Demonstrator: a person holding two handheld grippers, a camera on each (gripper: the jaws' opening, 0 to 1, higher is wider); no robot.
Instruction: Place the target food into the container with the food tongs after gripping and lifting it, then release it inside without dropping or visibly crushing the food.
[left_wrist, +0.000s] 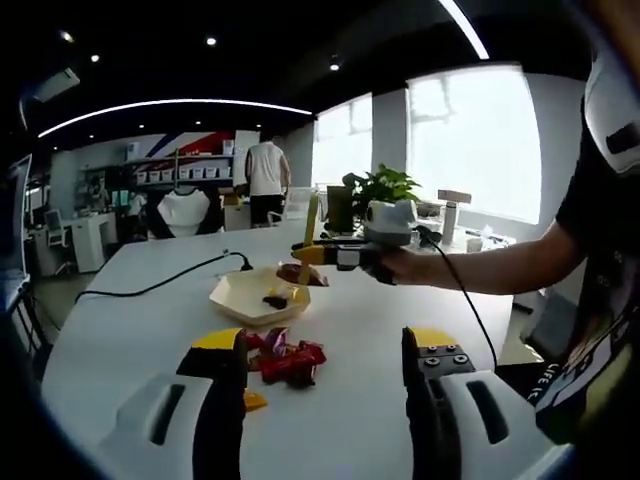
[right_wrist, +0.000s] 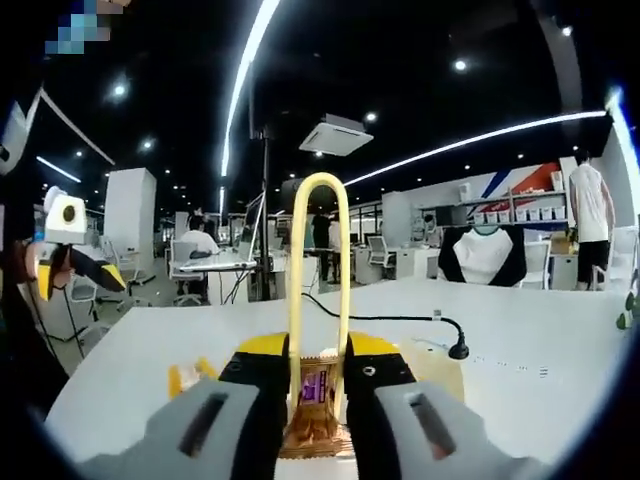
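Right gripper (right_wrist: 318, 385) squeezes yellow tongs (right_wrist: 318, 260) holding wrapped snack (right_wrist: 314, 388) above container (left_wrist: 258, 292). Left gripper (left_wrist: 322, 375) jaws open, idle near candy pile (left_wrist: 285, 358). Advice: lower first, ease pressure slowly inside.

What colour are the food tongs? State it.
Pale yellow; the food tongs show best in the right gripper view, clamped in the right claw.

One container (left_wrist: 245, 292), one pair of tongs (right_wrist: 318, 300), several red wrapped snacks (left_wrist: 285, 358), two grippers (left_wrist: 325, 372) (right_wrist: 312, 400)
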